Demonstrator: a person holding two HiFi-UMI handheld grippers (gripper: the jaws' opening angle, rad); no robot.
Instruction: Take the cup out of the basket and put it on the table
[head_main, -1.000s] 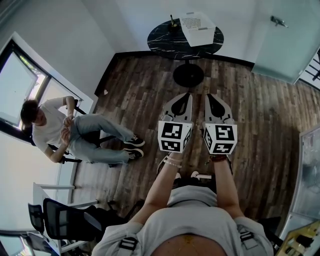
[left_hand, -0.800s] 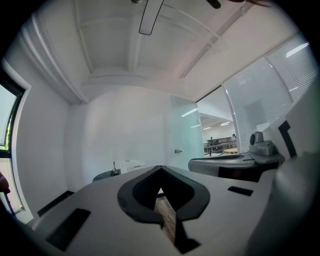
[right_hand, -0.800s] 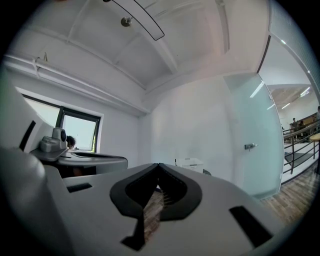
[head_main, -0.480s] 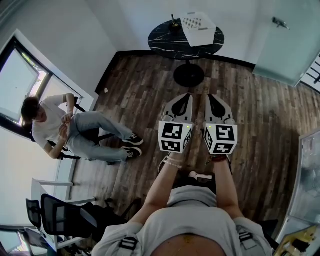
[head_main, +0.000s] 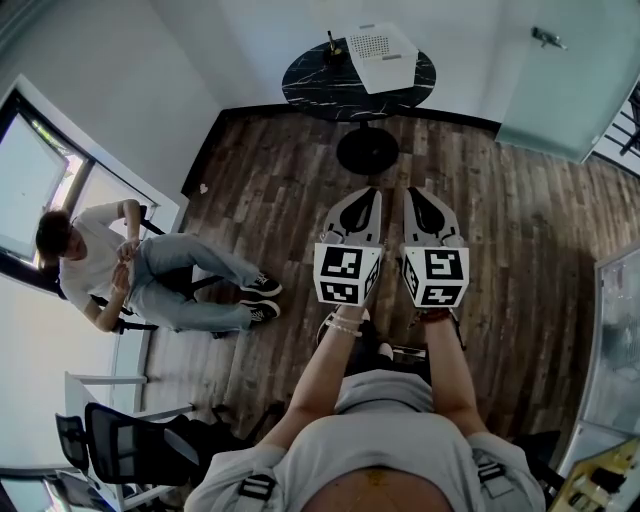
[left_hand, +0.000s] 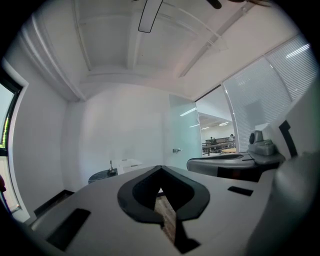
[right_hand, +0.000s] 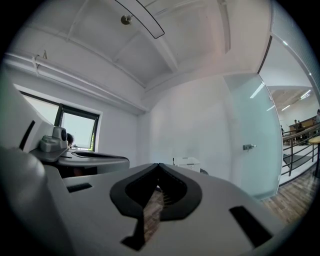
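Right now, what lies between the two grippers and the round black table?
Only bare wood floor and the table's own round base, as the head view shows.

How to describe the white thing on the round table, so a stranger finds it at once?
By the far wall stands a round black table. On its right half lies a white box with a grid of holes on top; its only neighbour is a thin, dark, upright object.

1. Dark wood-plank floor (head_main: 270, 180) meets white walls (head_main: 130, 90).
2. A round black table (head_main: 310, 85) stands by the far wall.
3. A bright window (head_main: 30, 170) is at left; a person (head_main: 110, 270) sits beside it.
4. A frosted glass door (head_main: 570, 90) is at right.
5. A black office chair (head_main: 130, 450) stands lower left.
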